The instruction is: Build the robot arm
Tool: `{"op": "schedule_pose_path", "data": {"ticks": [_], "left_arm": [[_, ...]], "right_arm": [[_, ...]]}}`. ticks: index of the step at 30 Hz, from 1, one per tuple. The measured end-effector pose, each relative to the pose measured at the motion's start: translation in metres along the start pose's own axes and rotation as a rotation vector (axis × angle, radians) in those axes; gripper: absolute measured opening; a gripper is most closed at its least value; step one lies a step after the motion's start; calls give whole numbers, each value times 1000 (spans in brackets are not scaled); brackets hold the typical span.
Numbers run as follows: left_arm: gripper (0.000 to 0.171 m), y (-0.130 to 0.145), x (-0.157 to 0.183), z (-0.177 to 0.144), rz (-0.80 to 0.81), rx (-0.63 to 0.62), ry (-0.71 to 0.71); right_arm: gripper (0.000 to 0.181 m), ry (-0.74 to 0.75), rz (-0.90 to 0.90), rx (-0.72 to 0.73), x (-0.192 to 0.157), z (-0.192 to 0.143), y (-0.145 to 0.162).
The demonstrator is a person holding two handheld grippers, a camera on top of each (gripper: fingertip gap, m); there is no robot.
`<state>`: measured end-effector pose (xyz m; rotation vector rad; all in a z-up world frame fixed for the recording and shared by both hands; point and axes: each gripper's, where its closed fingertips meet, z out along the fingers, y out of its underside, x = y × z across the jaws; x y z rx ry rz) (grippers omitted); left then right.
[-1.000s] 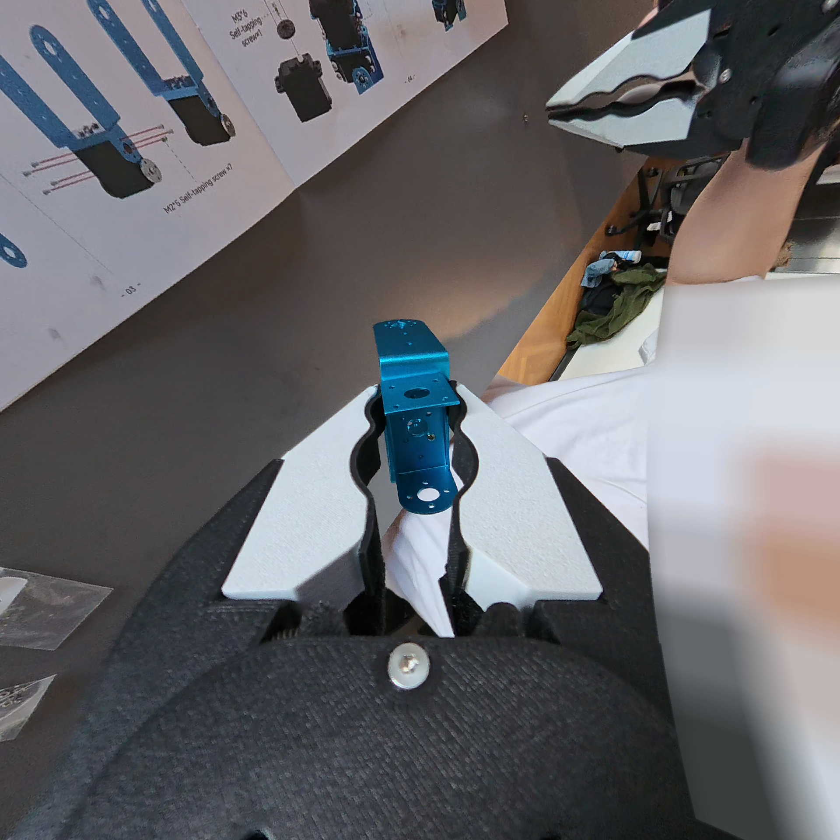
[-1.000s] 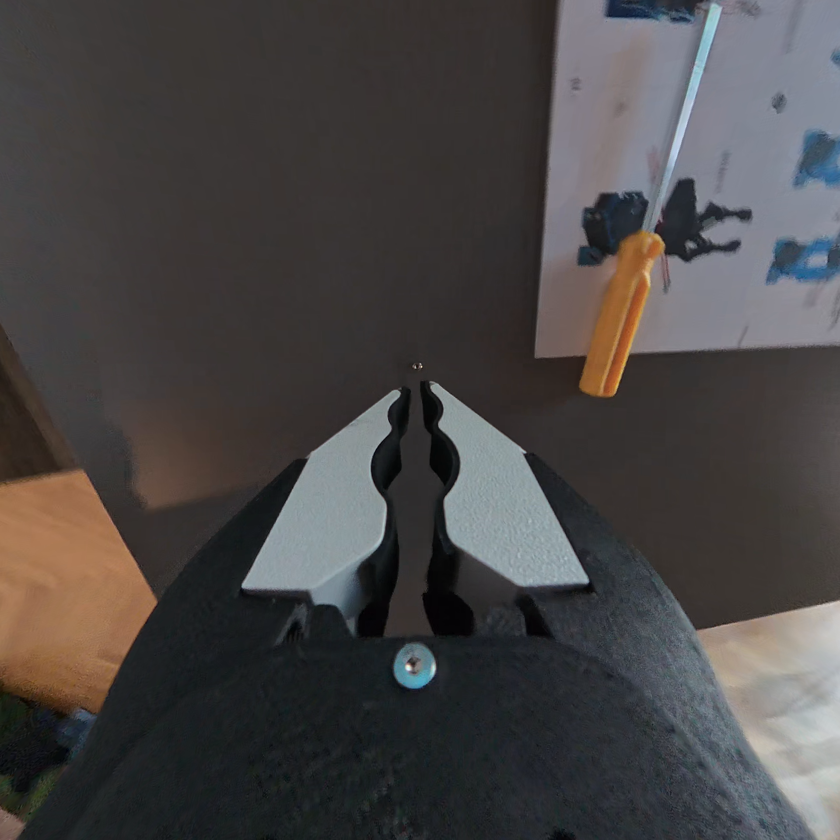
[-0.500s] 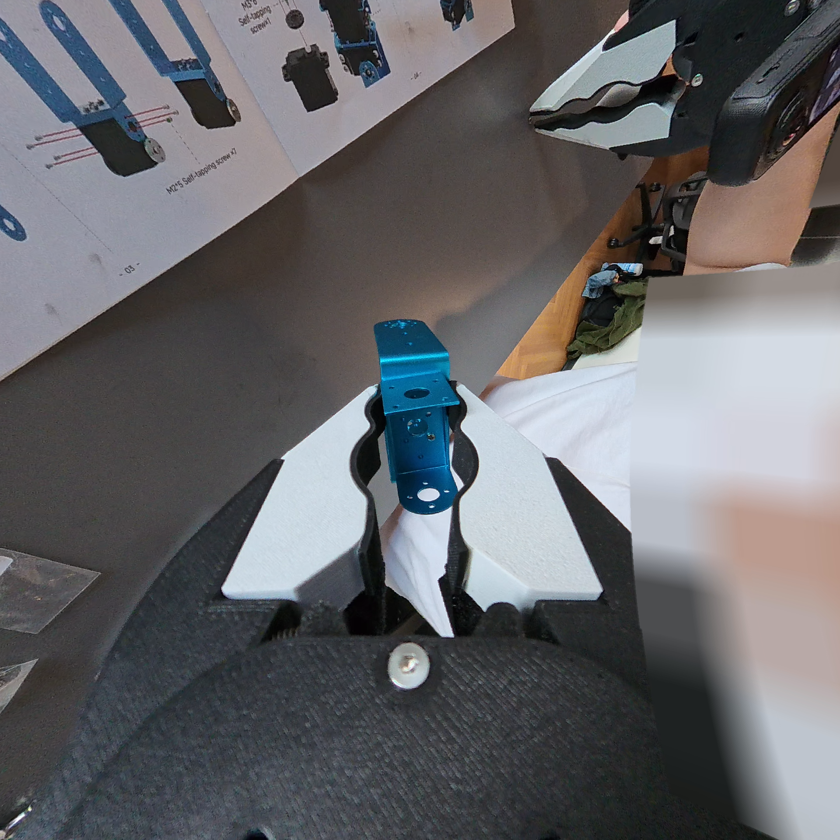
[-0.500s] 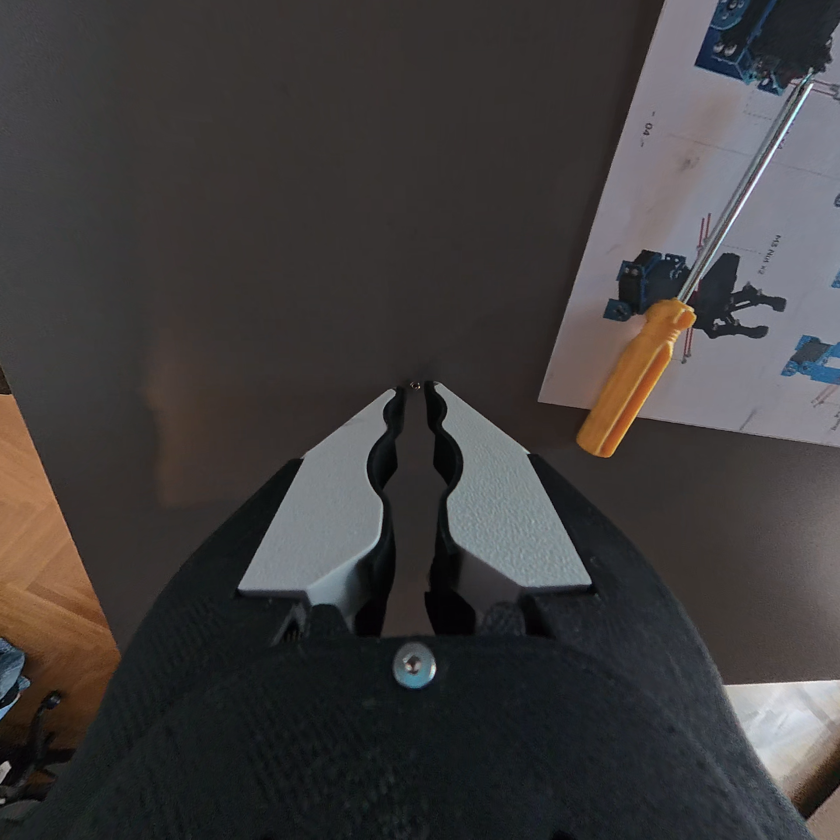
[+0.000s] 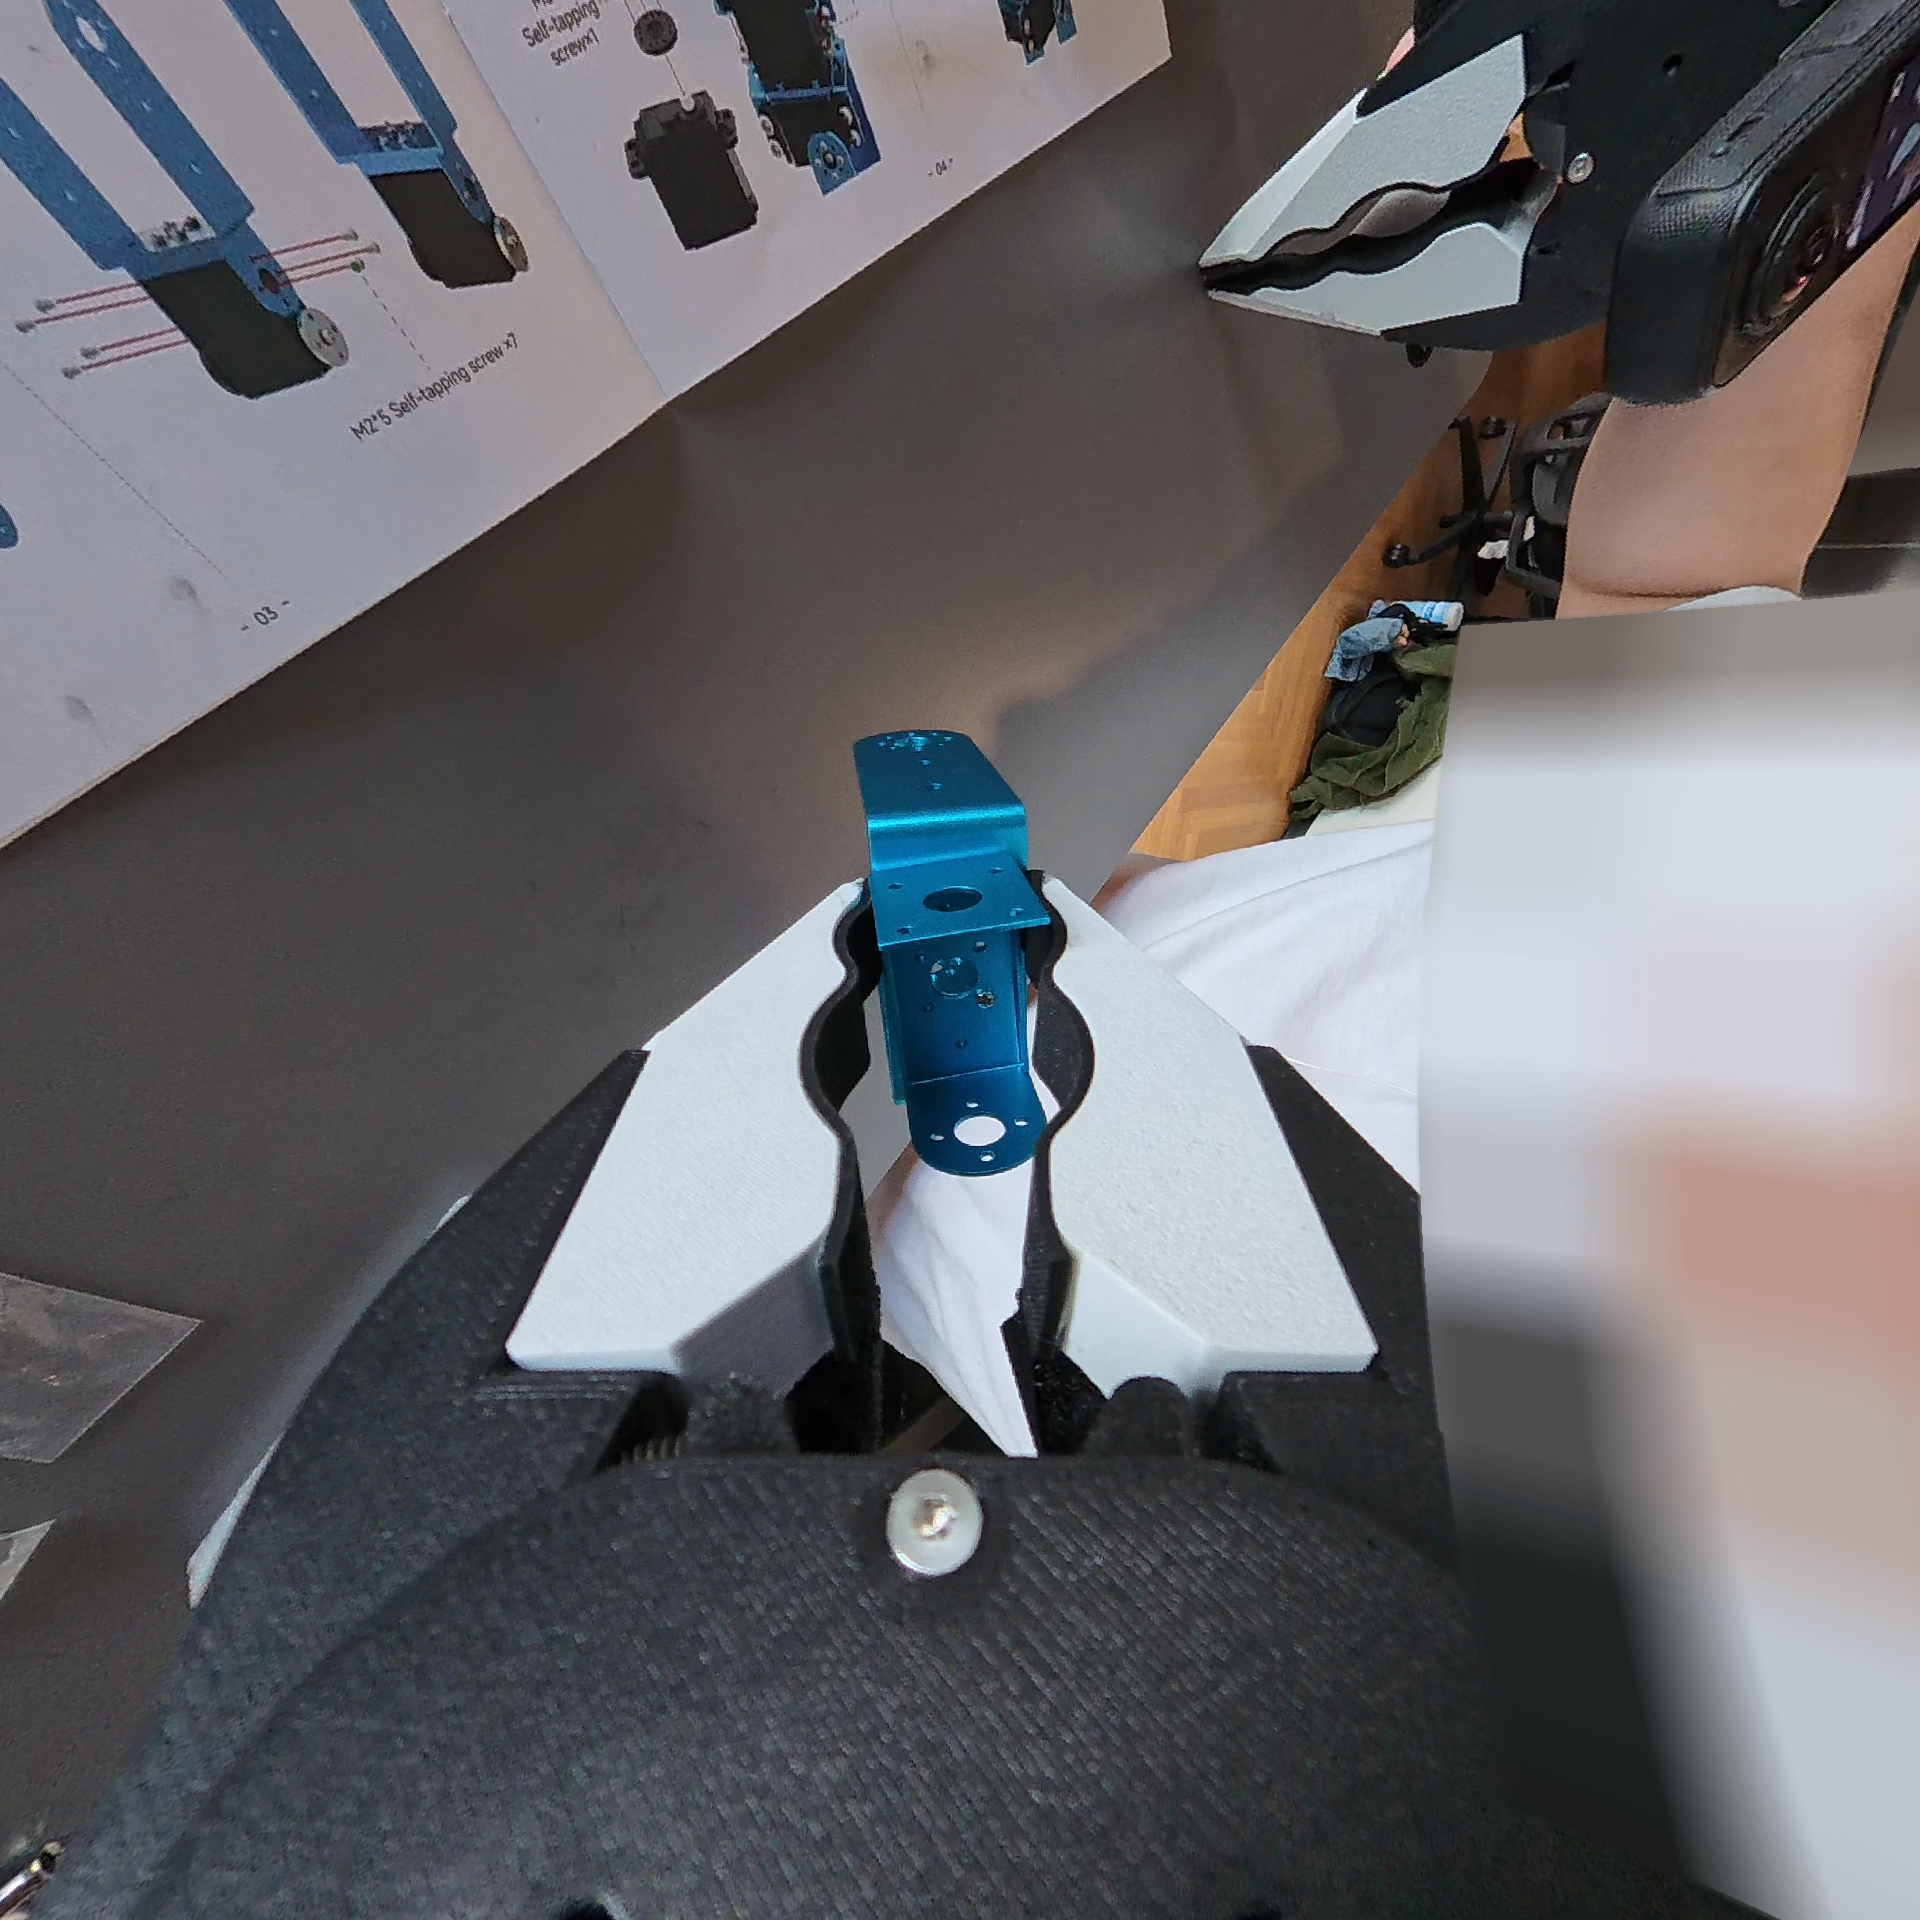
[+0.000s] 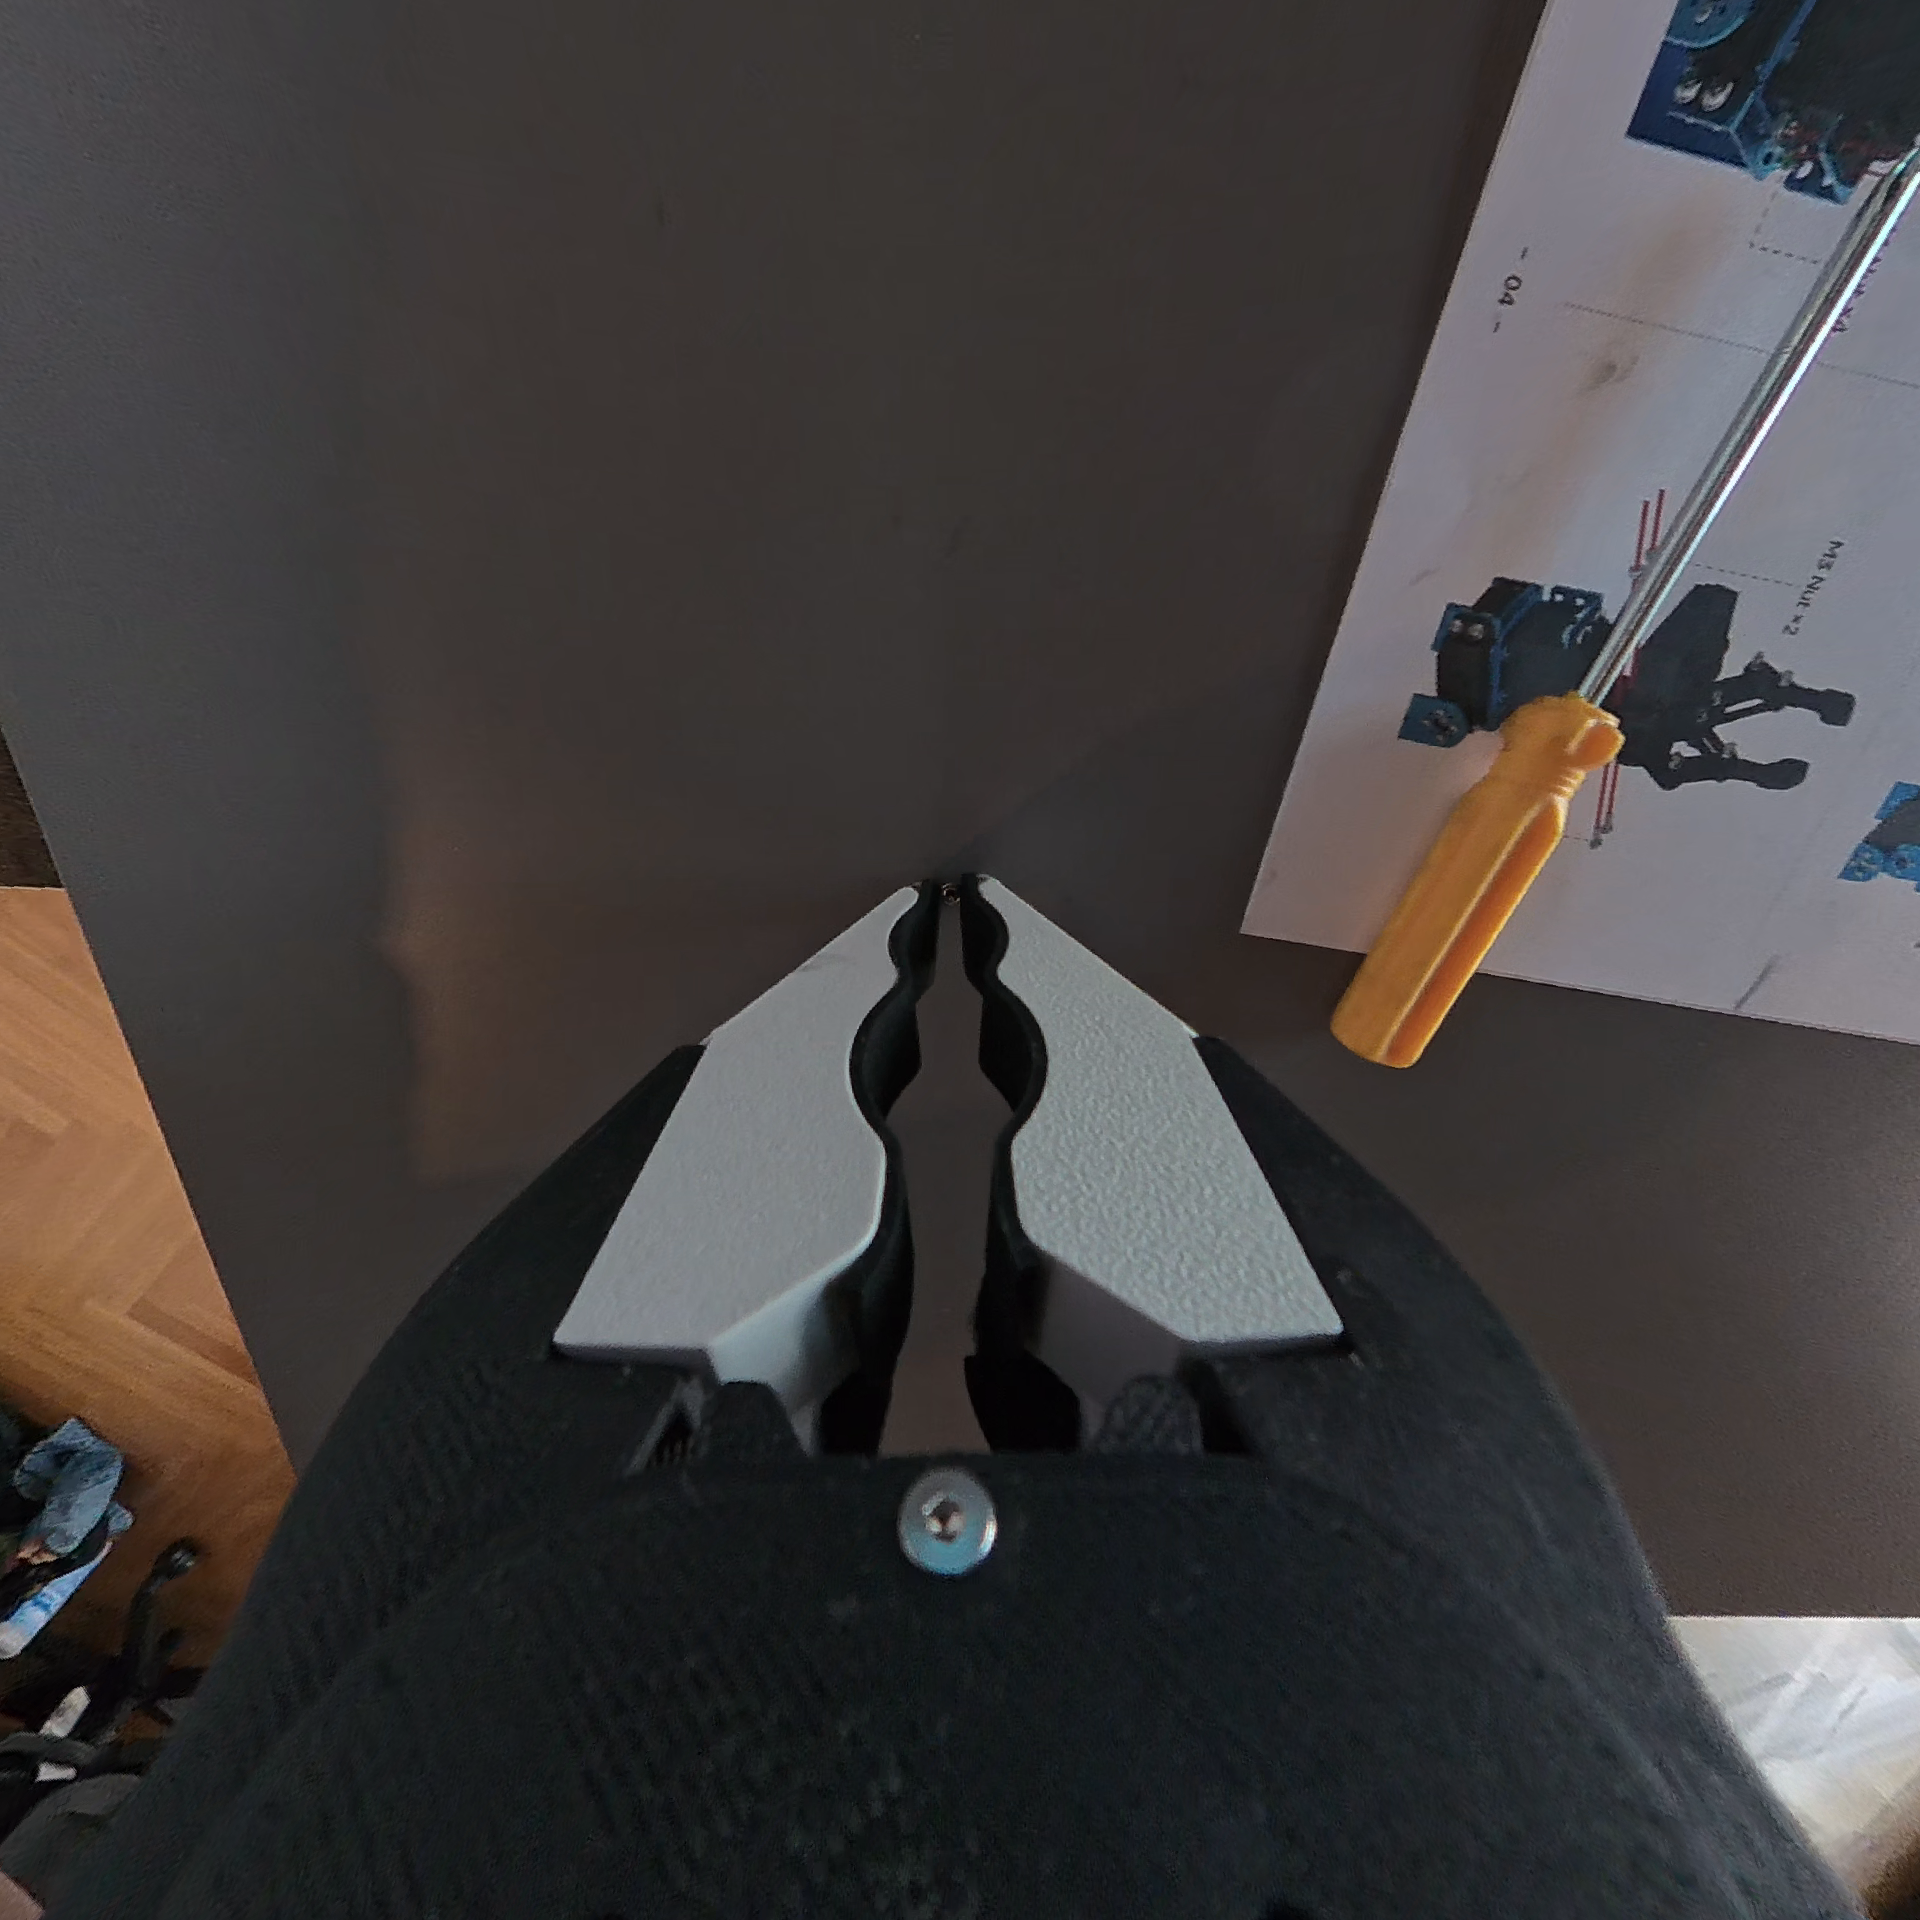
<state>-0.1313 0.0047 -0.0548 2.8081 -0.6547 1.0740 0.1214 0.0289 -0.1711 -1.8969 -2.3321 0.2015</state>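
The left gripper [image 5: 948, 894] is clamped on a blue bracket [image 5: 951, 966] that stands upright between its tips. The right gripper [image 6: 948, 883] pinches a tiny screw [image 6: 949, 886] above the dark counter [image 6: 623, 468]; a screwdriver [image 6: 1475, 873] lies to its right on a sheet [image 6: 1621, 343].

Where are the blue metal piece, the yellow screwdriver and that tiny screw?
blue bracket [image 5: 940, 982]: left wrist view, front face.
screwdriver [image 6: 1475, 883]: right wrist view, handle.
tiny screw [image 6: 948, 886]: right wrist view, between the fingertips.
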Motion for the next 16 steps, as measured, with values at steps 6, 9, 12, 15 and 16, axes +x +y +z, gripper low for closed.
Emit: {"op": "schedule_pose_path", "data": {"ticks": [6, 9, 12, 15, 16], "left_arm": [[26, 0, 0, 1, -6, 11, 21], [26, 0, 2, -1, -5, 19, 34], [26, -3, 7, -4, 3, 37, 62], [26, -8, 18, -8, 19, 67, 111], [27, -9, 22, -10, 28, 76, 122]], "right_arm": [[3, 10, 37, 82, -1, -1, -7], [3, 62, 65, 246, 2, -10, -26], [2, 108, 118, 494, 4, -25, -60], [2, 137, 157, 769, 3, -47, -102], [2, 146, 173, 855, 3, -55, -116]]}}
